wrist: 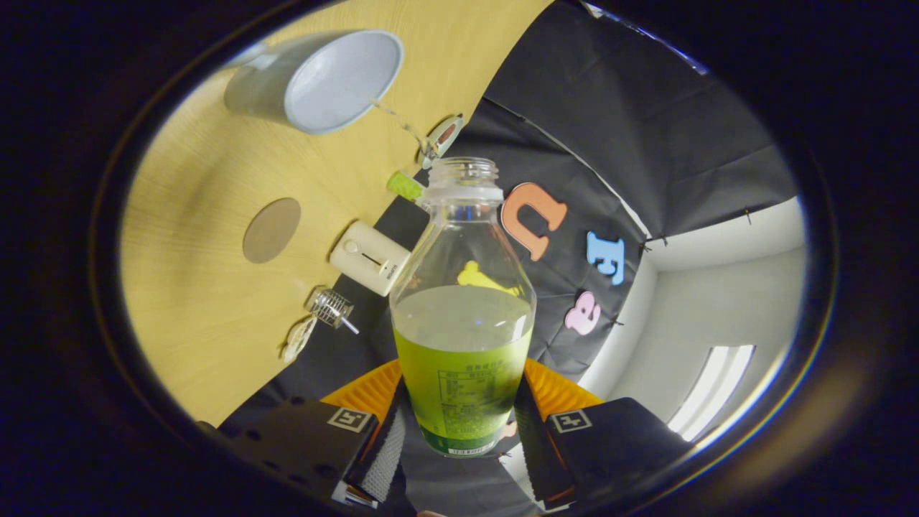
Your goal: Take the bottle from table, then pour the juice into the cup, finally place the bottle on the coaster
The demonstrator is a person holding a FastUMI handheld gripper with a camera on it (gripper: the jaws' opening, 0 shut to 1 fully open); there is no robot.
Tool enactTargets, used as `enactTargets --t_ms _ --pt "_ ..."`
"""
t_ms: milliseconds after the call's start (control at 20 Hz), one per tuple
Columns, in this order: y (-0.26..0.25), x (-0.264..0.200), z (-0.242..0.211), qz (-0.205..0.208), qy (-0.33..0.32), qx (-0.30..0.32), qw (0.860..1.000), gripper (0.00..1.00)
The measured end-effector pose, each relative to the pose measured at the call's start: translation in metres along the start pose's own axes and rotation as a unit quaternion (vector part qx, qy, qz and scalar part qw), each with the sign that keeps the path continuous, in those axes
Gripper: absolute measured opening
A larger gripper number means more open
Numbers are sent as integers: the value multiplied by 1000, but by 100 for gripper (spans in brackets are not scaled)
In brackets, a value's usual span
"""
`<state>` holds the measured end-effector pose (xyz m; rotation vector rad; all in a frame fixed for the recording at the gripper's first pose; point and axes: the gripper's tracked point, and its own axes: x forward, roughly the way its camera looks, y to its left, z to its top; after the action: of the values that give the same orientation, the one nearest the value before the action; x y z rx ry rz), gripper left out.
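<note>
Bottle (pixel 463 316), uncapped and half full, stands clamped between the claw's (pixel 459 438) closed fingers.

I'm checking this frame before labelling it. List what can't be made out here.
- Bottle base, gripper view: hidden between the hand-held gripper fingers.
- Finger contact on the bottle: the pads sit at its sides, but actual pressing is not clear.
- Cup: its far side is cut off at the view's edge.
- Small wire item on the table: too small to identify.
</note>
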<state>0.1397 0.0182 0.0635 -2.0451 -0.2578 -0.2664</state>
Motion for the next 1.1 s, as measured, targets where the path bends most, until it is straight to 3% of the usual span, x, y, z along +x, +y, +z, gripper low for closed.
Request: enactTargets --t_ms 650,900,1100 --pt "-15 -6 6 -14 -13 -15 1000 75" --pt "-6 -9 0 5 2 29 1000 76" --pt "20 -12 -2 59 26 112 992 76"
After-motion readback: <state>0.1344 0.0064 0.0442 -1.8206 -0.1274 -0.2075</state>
